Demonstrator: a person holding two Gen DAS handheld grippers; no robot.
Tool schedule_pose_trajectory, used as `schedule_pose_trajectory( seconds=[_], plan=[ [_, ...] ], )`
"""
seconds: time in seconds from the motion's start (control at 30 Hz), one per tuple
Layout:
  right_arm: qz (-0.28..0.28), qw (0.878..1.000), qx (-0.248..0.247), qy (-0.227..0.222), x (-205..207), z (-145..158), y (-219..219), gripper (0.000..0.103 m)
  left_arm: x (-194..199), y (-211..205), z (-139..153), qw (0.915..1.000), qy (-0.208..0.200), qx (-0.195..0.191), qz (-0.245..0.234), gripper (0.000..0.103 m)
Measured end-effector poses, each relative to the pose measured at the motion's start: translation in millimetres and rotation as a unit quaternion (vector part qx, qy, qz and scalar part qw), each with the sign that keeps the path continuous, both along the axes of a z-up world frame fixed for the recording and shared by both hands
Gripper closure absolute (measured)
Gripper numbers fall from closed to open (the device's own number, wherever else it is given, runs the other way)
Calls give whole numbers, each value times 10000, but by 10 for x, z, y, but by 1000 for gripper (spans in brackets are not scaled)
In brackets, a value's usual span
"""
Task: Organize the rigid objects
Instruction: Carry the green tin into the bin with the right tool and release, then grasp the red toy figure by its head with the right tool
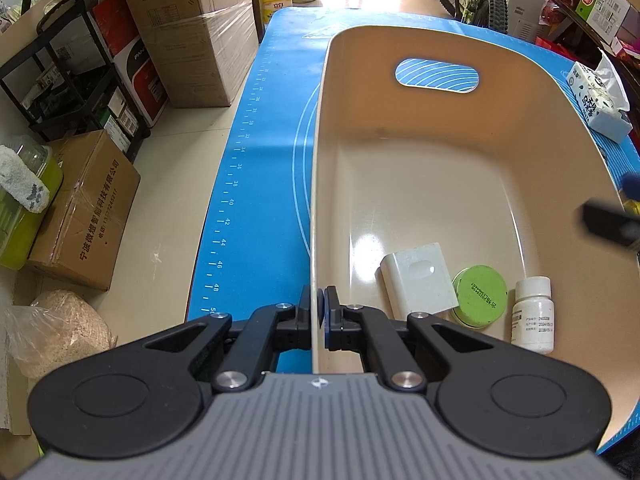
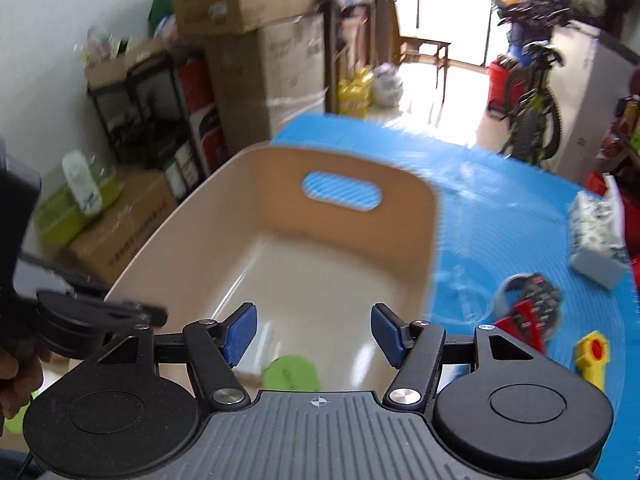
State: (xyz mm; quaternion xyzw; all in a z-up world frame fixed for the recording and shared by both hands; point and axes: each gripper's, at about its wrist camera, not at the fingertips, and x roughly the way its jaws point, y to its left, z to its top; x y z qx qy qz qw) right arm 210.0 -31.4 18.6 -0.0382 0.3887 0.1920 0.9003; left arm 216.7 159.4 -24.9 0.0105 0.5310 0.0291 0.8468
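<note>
A beige plastic bin (image 1: 440,128) with a handle slot stands on the blue mat (image 1: 256,184). My left gripper (image 1: 318,306) is shut on the bin's left wall near the front. Inside the bin lie a white rectangular block (image 1: 418,278), a green round tin (image 1: 480,294) and a white pill bottle (image 1: 534,314). My right gripper (image 2: 314,334) is open and empty, held above the bin's (image 2: 224,208) near end. The white block (image 2: 256,354) and green tin (image 2: 290,372) show below it.
On the mat right of the bin lie a tape roll (image 2: 508,292), a black-and-red object (image 2: 532,312), a yellow toy with a red button (image 2: 594,358) and a tissue pack (image 2: 596,236). Cardboard boxes (image 1: 80,216) and a black rack (image 1: 76,72) stand on the floor at left.
</note>
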Motion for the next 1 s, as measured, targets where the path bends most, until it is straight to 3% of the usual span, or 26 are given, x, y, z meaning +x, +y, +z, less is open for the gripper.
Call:
schedule_pose_trajectory(
  seconds=[0.2,0.5,0.73,1.0],
  plan=[
    [-566,9979,-172,-258,55,43,-617,30,0,0,0,10000,-1,0,-2,97],
    [-1020,9928,-629,52,219,-477,-1338,30,-3,2,1,10000,-1,6,-3,97],
    [-979,9891,-1054,328,313,-909,-1441,30,-13,23,2,10000,-5,26,-13,97],
    [-768,9864,-1414,328,484,-1138,-1376,32,-15,23,5,10000,-1,52,-21,97]
  ],
)
